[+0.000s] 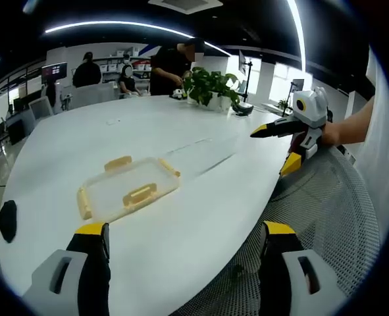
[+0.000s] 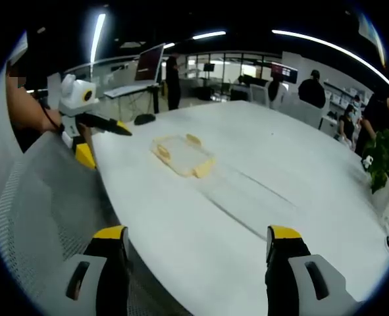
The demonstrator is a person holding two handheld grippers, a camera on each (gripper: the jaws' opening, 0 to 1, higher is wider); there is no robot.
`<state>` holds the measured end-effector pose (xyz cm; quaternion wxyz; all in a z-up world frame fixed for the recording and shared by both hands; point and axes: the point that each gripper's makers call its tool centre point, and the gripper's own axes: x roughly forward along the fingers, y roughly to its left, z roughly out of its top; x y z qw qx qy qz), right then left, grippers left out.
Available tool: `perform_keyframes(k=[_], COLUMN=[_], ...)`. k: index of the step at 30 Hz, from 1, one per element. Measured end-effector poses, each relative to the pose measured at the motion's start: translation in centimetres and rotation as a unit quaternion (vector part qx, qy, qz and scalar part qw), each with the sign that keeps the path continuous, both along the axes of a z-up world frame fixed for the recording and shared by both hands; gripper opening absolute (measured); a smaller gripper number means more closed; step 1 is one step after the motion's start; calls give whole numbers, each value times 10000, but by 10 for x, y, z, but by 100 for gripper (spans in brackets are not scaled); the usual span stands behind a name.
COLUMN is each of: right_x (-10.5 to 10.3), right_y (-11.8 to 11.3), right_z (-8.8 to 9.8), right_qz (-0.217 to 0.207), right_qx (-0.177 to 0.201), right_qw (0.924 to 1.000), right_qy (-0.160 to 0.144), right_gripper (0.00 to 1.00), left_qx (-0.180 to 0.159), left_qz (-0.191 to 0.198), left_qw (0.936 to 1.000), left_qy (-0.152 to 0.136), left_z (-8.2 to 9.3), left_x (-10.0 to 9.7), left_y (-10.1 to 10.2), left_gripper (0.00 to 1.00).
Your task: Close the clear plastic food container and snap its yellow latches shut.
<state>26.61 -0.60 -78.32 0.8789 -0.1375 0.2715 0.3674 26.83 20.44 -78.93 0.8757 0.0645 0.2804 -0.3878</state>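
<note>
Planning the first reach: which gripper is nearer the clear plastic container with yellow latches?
Left, probably. The left gripper faces the container close ahead; the right gripper sees it farther up the white table.

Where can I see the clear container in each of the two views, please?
Left gripper view: container lies left of centre on the white table.
Right gripper view: container lies a little left of centre, upper middle.
Shared landmark: the plant, at the right edge in the right gripper view.

The scene is lit brightly by ceiling light strips (image 1: 115, 26). Soft glare is spread across the white table (image 1: 148, 131). Edges are strongly curved by fisheye distortion; distant figures are slightly blurred.
</note>
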Motion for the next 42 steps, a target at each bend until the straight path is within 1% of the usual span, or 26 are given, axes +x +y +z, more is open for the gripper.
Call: perform_keyframes(k=[21, 42], right_x=[1, -1], right_y=[0, 1], right_z=[1, -1], right_qz=[-11, 78], right_qx=[7, -114], right_qw=[10000, 9999], right_qy=[-5, -7], right_gripper=[86, 86], left_qx=[10, 3], left_qz=[3, 6], left_qw=[10000, 10000], left_qy=[-6, 9], left_z=[0, 0], left_x=[1, 1], left_y=[1, 1], left_gripper=[96, 95])
